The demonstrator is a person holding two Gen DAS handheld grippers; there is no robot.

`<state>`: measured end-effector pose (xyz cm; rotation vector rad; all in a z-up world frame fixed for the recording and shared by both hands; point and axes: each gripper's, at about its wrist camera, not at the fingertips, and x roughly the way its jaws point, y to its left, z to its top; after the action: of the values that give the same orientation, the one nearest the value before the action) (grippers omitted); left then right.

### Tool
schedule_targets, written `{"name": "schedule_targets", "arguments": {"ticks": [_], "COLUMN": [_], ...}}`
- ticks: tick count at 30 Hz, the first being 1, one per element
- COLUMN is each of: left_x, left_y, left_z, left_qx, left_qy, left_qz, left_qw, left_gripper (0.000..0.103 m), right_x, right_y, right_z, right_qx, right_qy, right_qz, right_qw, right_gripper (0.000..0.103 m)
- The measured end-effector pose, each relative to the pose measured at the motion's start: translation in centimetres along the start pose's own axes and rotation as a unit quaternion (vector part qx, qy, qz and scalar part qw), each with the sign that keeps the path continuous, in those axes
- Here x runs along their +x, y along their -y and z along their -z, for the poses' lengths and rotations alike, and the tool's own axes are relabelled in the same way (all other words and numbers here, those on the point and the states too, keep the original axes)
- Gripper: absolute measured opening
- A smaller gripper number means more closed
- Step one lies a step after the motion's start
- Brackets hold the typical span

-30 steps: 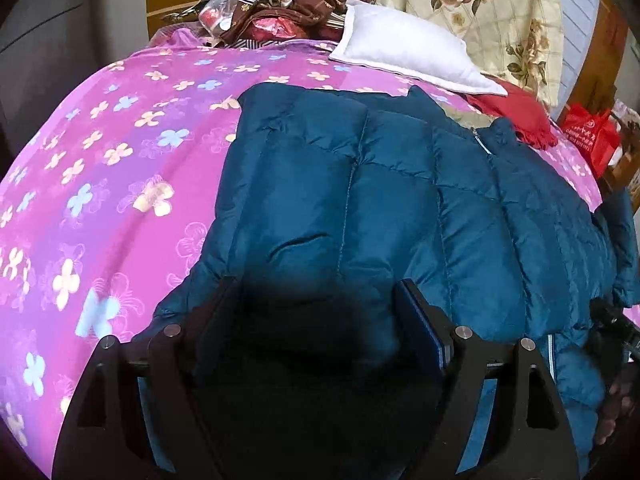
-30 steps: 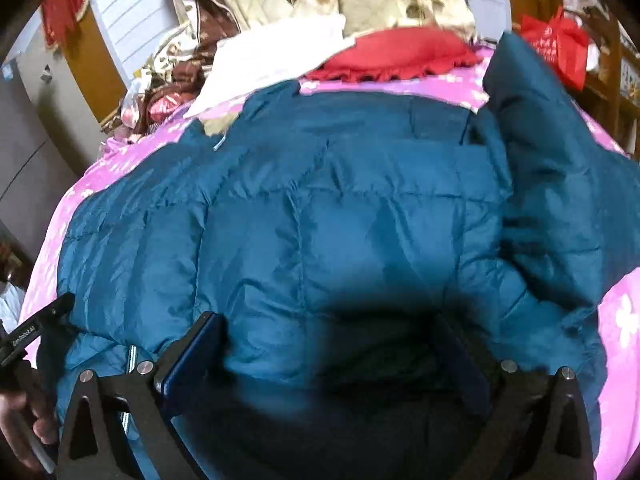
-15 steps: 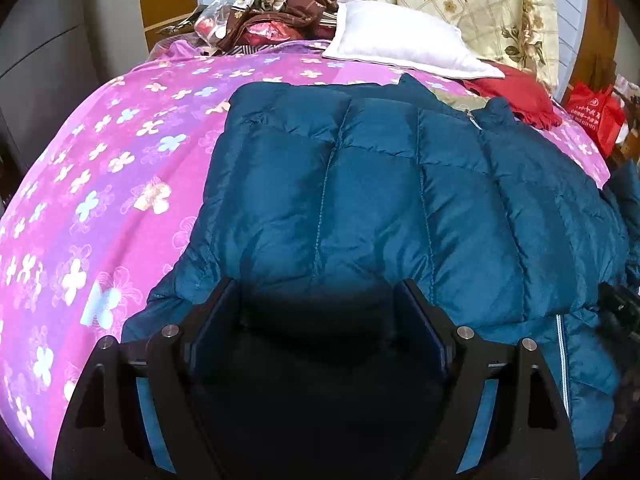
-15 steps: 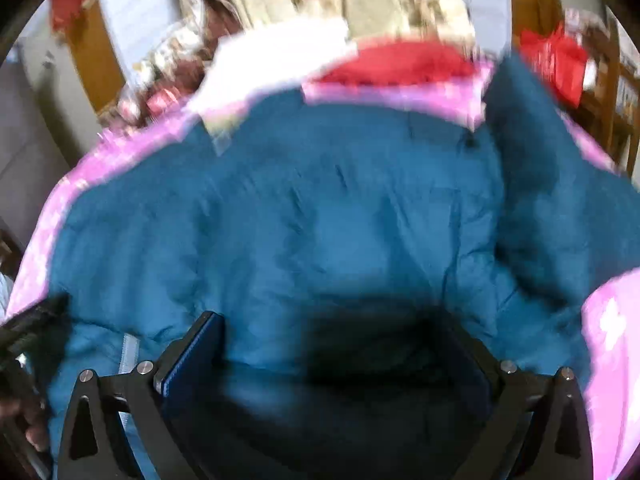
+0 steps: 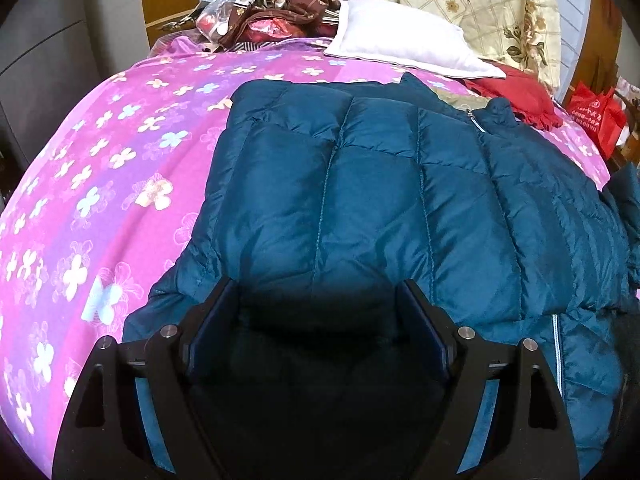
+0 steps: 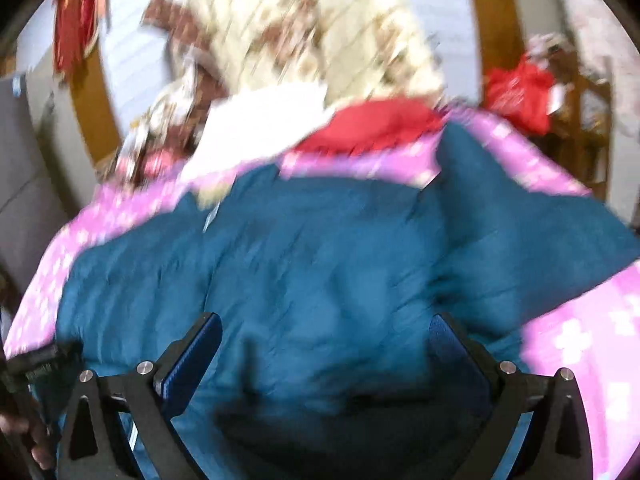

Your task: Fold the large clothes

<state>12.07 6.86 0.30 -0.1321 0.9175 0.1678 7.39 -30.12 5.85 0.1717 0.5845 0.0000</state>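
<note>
Pulling back and tilting upward, the right gripper is now showing more of the headboard end than a second ago, its view smeared by motion, while the left gripper is hanging much where it was, a little higher over the blue puffer jacket. Both are standing with fingers spread wide and nothing pinched between them, the jacket's quilted fabric lying beneath the gap. The jacket is lying flat across the pink floral bedspread, collar toward the pillows, one sleeve folding up at the right edge — though the blur is making its exact lie hard to judge. Beyond the collar a white pillow is resting on the bedspread with a red cushion just beside it, and a cream rose-printed quilt is hanging behind. A red bag is sitting off the bed's right side; the left gripper's handle is intruding at the right view's lower left.
</note>
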Motion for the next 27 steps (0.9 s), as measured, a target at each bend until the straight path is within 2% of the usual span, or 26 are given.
{"name": "schedule_targets", "arguments": {"ticks": [3, 7, 10, 12, 15, 16, 19, 22, 24, 25, 27], "left_x": [-0.2, -1.5, -2.5, -3.0, -3.3, -3.4, -3.2, -2.2, -1.8, -1.7, -1.6], "left_y": [-0.1, 0.0, 1.0, 2.4, 4.7, 5.6, 7.3, 7.9, 7.7, 7.5, 7.3], "left_z": [-0.1, 0.0, 0.5, 1.1, 1.8, 2.2, 3.1, 3.7, 3.6, 3.5, 3.5], "left_qx": [-0.005, -0.013, -0.002, 0.02, 0.059, 0.076, 0.112, 0.125, 0.118, 0.113, 0.107], "left_qy": [-0.003, 0.006, 0.015, 0.017, 0.017, 0.017, 0.011, 0.0, -0.003, -0.004, -0.006], "left_qz": [0.003, 0.015, 0.024, 0.036, 0.056, 0.064, 0.07, 0.061, 0.067, 0.071, 0.077], "left_qw": [1.0, 0.9998, 0.9996, 0.999, 0.9965, 0.9949, 0.9912, 0.9903, 0.9908, 0.991, 0.9913], "left_gripper": [0.082, 0.082, 0.082, 0.082, 0.082, 0.082, 0.082, 0.082, 0.082, 0.082, 0.082], "right_x": [-2.8, -4.5, -5.9, -5.9, -5.5, -5.3, -3.0, 0.0, 2.7, 2.9, 4.0], "right_y": [4.5, 13.0, 21.7, 26.8, 31.8, 32.5, 34.9, 36.5, 38.0, 38.0, 38.8], "right_z": [-1.3, -2.4, -1.9, -1.3, -0.7, -0.9, -1.4, -2.3, -2.6, -2.7, -3.0], "right_qx": [0.031, 0.068, 0.134, 0.188, 0.219, 0.218, 0.231, 0.252, 0.28, 0.279, 0.308], "right_qy": [0.029, 0.0, -0.024, -0.04, -0.056, -0.056, -0.07, -0.083, -0.107, -0.093, -0.073], "right_qz": [0.057, 0.113, 0.156, 0.169, 0.188, 0.186, 0.154, 0.113, 0.075, 0.079, 0.05], "right_qw": [0.997, 0.991, 0.978, 0.967, 0.956, 0.957, 0.958, 0.958, 0.951, 0.952, 0.947], "right_gripper": [0.103, 0.103, 0.103, 0.103, 0.101, 0.097, 0.097, 0.093, 0.091, 0.091, 0.094]}}
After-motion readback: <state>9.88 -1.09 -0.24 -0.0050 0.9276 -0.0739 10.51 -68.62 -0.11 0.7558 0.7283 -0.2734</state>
